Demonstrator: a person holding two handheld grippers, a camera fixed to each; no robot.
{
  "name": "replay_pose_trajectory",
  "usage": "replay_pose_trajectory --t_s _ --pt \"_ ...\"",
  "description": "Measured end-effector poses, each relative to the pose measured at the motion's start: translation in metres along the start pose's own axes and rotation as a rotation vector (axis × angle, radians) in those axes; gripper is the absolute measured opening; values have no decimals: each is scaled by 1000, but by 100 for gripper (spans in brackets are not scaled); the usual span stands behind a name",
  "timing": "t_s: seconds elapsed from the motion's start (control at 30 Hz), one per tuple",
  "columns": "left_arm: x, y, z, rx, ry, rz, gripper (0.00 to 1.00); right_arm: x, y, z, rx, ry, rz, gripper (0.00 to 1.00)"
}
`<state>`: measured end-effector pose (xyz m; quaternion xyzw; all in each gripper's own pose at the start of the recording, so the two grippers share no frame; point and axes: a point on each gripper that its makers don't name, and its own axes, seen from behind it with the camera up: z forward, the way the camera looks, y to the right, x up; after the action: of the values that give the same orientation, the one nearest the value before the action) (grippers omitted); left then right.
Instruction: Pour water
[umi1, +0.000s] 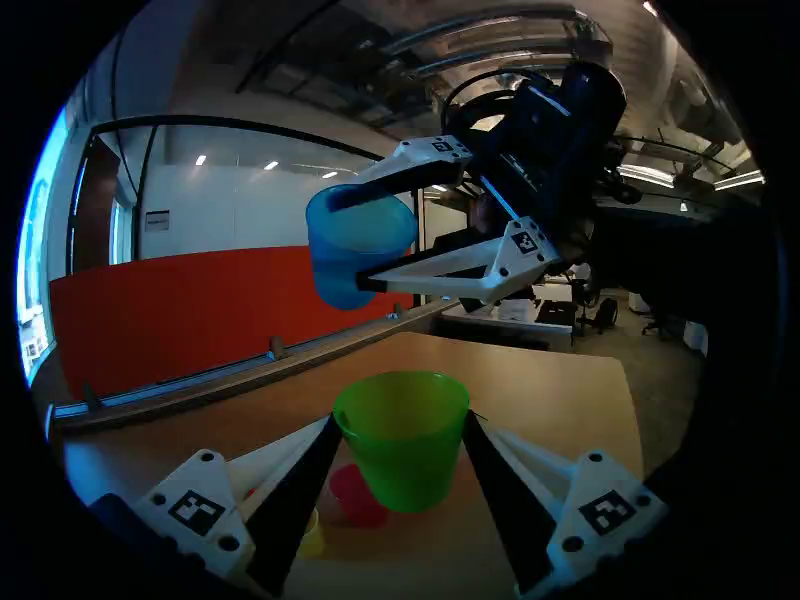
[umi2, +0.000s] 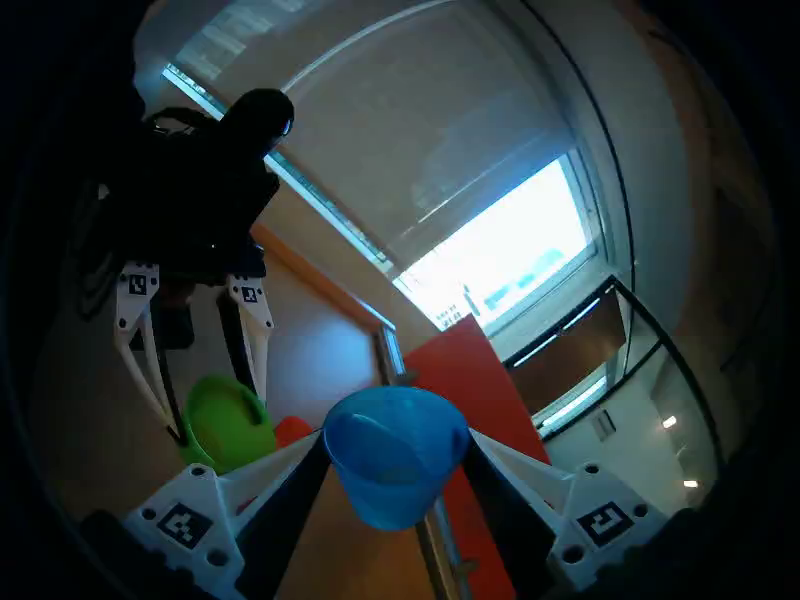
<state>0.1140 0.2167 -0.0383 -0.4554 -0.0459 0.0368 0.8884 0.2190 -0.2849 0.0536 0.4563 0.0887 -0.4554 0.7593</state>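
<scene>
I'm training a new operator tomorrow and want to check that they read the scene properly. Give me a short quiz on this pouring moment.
1. True or false: the left claw grips the green cup.
2. What does the right claw hold? A the green cup, B the blue cup, C nothing.
3. Fill in: in the left gripper view, the blue cup sits ___ the green cup.
Key: 1 true; 2 B; 3 above.

Translucent plastic, smooth, faint sheen: green cup, blue cup. Wood-look top, matt, smooth: counter.
</scene>
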Motion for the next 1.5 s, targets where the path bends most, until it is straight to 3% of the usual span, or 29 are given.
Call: replay_pose_trajectory --t_s 0.77,1.5 --pt "0 -1 2 -1 1 -4 87 1 -2 2 -4 -6 -93 91" --pt "1 -3 5 -1 0 0 87 2 0 4 -6 -13 -140 91"
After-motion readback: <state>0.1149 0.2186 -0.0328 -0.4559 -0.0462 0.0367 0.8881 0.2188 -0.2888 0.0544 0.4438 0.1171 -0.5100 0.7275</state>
